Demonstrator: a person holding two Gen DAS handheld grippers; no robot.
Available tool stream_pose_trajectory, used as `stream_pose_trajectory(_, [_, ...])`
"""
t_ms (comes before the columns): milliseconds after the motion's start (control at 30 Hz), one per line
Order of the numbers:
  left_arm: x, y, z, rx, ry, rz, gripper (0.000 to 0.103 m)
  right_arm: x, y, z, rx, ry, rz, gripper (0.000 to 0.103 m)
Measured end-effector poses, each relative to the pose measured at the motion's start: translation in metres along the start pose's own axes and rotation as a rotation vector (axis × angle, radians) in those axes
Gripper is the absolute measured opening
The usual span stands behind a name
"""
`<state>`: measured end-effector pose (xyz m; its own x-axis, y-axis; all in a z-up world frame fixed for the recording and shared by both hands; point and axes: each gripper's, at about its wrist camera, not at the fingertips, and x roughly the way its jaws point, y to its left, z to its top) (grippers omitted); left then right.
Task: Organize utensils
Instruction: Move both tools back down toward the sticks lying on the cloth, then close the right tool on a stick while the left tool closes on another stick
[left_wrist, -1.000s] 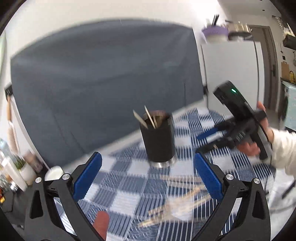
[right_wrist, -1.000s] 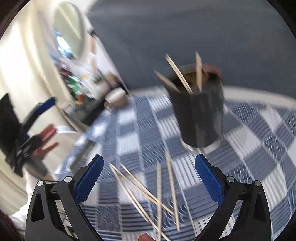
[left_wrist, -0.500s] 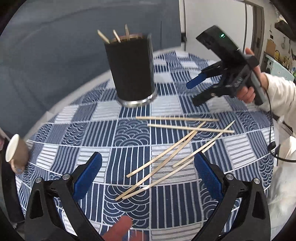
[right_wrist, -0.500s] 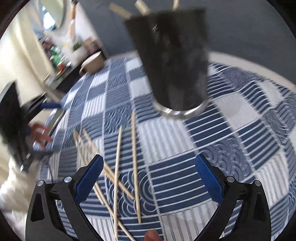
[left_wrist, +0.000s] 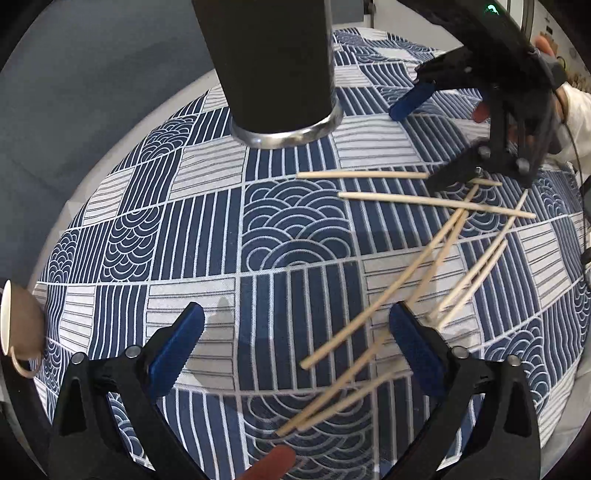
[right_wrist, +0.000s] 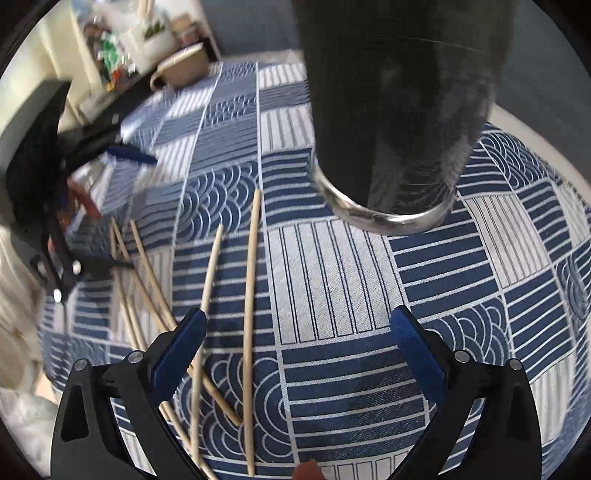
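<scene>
Both grippers low over the patterned cloth (left_wrist: 288, 229), both with jaws spread wide and nothing between them. Loose chopsticks (left_wrist: 413, 199) lie scattered flat on the cloth in front of the black holder (left_wrist: 273, 62), which stands upright on its metal base ring; its top is out of frame in both views, so you cannot tell here how full it is.

Your left gripper (left_wrist: 295, 332) sits just short of the fanned bundle, whose near ends cross under its right finger. Your right gripper (right_wrist: 295, 332) has two near-parallel sticks (right_wrist: 251, 280) running beside its left finger, not yet between the pads.

Step in hand looks like picking a stick. Advice:
- Take one stick, not the overlap. The crossing ones will likely drag along.
- Shift your right gripper sideways so the long stick lies centred between the pads, then close across it near mid-length.
- Thin, round wood on fabric probably rolls; come down square.
- Keep the two grippers apart. The right one, in the left wrist view, hangs close over the far stick ends.
- The bundle is motion-blurred, so the stick count is uncertain.
</scene>
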<state>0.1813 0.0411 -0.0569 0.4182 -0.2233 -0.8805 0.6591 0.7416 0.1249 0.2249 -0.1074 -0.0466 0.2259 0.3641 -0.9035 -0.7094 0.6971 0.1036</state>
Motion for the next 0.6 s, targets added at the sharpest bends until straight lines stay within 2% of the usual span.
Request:
stream_pose_trajectory(67, [0.006, 0.008, 0.001, -0.022, 0.023, 0.021, 0.099, 0.004, 0.01, 0.0, -0.055, 0.027, -0.059, 0.096])
stream_pose_trajectory(100, [0.009, 0.014, 0.001, -0.049, 0.015, -0.02, 0.099, 0.005, 0.013, -0.001, -0.073, 0.029, -0.079, 0.096])
stream_pose_trajectory(167, [0.013, 0.023, 0.001, -0.104, 0.037, -0.071, 0.099, 0.005, 0.012, 0.0, -0.043, 0.038, -0.083, 0.097])
stream_pose_trajectory(333, [0.012, 0.026, 0.001, -0.077, 0.039, -0.083, 0.099, 0.007, 0.013, -0.001, -0.049, 0.043, -0.084, 0.097])
stream_pose_trajectory(600, [0.013, 0.03, -0.002, -0.116, -0.01, -0.067, 0.099, 0.006, 0.012, 0.003, -0.059, 0.063, -0.082, 0.097])
